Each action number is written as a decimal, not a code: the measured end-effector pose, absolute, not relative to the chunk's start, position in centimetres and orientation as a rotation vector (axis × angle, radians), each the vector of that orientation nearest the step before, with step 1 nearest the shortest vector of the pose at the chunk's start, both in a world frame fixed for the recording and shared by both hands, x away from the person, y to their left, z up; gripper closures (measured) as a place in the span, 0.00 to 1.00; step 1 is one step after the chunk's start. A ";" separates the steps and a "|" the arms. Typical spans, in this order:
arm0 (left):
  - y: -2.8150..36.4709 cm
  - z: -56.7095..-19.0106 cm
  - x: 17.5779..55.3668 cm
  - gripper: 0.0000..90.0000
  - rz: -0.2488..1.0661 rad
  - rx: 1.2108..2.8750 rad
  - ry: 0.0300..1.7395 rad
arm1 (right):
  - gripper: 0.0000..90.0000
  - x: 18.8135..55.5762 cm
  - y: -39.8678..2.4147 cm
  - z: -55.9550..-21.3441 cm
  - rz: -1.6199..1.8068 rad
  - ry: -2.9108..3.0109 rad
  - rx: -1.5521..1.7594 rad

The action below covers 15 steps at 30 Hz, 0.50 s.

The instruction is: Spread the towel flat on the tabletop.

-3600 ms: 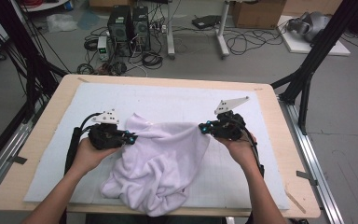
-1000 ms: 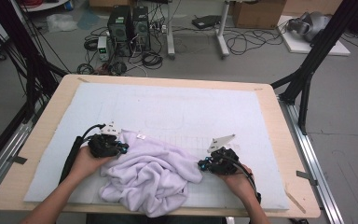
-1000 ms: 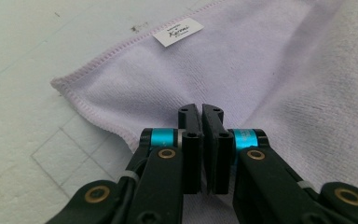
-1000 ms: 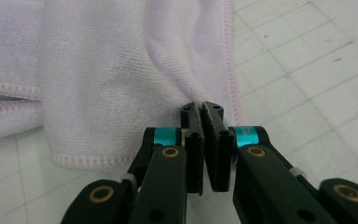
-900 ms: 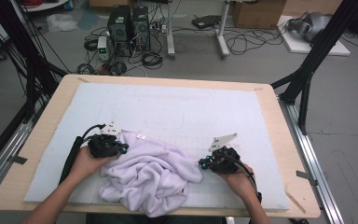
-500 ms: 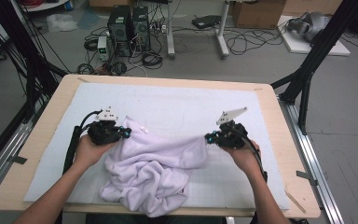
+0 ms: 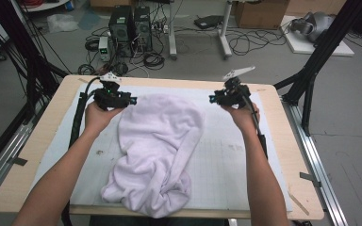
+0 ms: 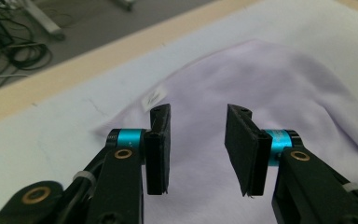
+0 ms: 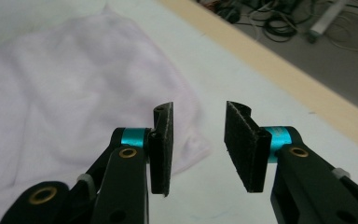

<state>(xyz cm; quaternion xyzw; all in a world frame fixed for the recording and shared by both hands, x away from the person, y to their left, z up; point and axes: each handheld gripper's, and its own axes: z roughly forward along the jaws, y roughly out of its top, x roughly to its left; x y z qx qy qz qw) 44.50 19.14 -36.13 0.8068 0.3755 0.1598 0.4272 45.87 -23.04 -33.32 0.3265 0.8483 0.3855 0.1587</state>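
Both grippers have let go! Half a second back each was clamped on a far corner of the towel (image 7: 158, 150), stretching it across the mat (image 7: 226, 155); now the jaws have just been opening, and nothing sits between them in either gripper view. The left gripper (image 7: 131, 100) hangs over the towel's far left edge, jaws parted, with the cloth and its small label (image 8: 153, 97) lying below. The right gripper (image 7: 213, 99) has jumped further away, jaws apart too, and now sits clear of the cloth to its right. The towel itself has changed: its far end now lies dropped and rounded on the mat instead of pulled taut between the hands, while the near end is bunched in folds at the table's (image 7: 42, 141) front edge. Those folds hide how the cloth is layered, and the label's print is too blurred to read.
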 end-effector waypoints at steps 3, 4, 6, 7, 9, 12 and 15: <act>19.7 -37.4 43.3 0.67 0.380 2.027 0.924 | 0.68 44.2 -22.2 -35.1 1.154 2.473 0.920; 19.9 -37.6 42.9 0.66 0.377 2.023 0.913 | 0.68 43.5 -22.0 -35.5 1.184 2.480 0.890; 20.2 -37.8 41.8 0.66 0.379 2.024 0.889 | 0.68 41.9 -21.5 -36.0 1.225 2.498 0.867; 20.3 -37.9 41.2 0.66 0.378 2.031 0.876 | 0.67 41.2 -21.3 -36.2 1.235 2.516 0.851; 20.6 -38.0 40.1 0.65 0.372 2.023 0.844 | 0.66 39.6 -21.1 -36.5 1.267 2.527 0.825; 21.0 -38.0 38.1 0.64 0.364 2.016 0.798 | 0.64 37.1 -20.6 -36.7 1.343 2.534 0.787; 21.3 -38.3 36.1 0.63 0.350 2.018 0.761 | 0.63 34.5 -19.9 -36.8 1.380 2.549 0.724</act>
